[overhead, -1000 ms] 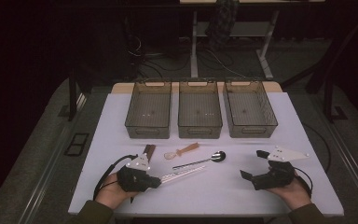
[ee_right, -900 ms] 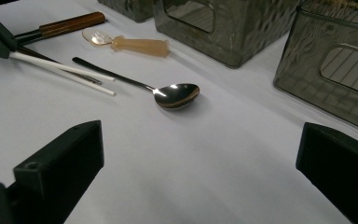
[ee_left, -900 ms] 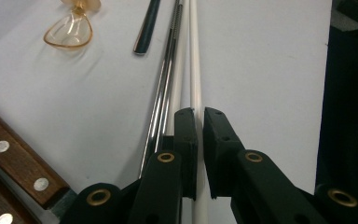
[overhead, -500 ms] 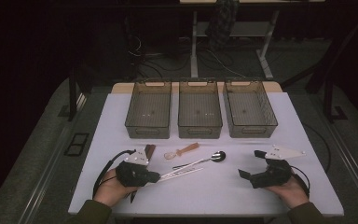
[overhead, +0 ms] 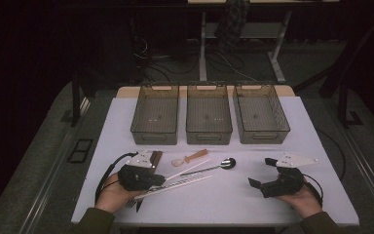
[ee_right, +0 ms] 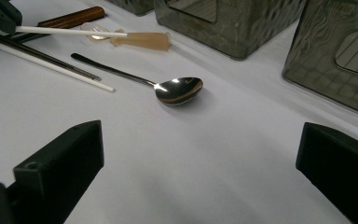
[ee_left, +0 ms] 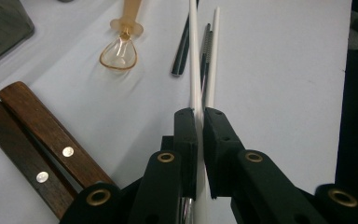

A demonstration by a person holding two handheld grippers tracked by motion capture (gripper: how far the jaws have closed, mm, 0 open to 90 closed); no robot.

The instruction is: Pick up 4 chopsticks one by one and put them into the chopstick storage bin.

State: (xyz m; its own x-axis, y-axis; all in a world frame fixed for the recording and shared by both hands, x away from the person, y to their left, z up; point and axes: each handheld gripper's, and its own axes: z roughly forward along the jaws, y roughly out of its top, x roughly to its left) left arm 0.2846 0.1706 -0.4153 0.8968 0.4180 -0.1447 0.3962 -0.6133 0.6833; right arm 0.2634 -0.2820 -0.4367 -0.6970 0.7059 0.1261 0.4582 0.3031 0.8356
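The left gripper (ee_left: 199, 122) has its black jaws pinched narrow on one thin white plastic chopstick (ee_left: 194, 56), gripping it right at the near end, so most of the stick pokes out unsupported toward the shiny metal spoon (overhead: 213, 166). The second white chopstick (ee_left: 213, 51) lies flat on the white table (overhead: 233, 200) just beside the held one, with a dark metal chopstick (ee_left: 206, 49) squeezed between them. The right gripper (overhead: 258, 184) sits on the far side of the spoon, jaws spread wide with nothing in them. My worry: with a hold that far back on something this skinny, the stick could pivot or slide out once it's lifted, and its tip could sweep into the spoon or the translucent amber plastic spoon (ee_left: 120, 49) just behind the metal one and knock them around. The jaws might also drag the dark chopstick along, since it lies so close.
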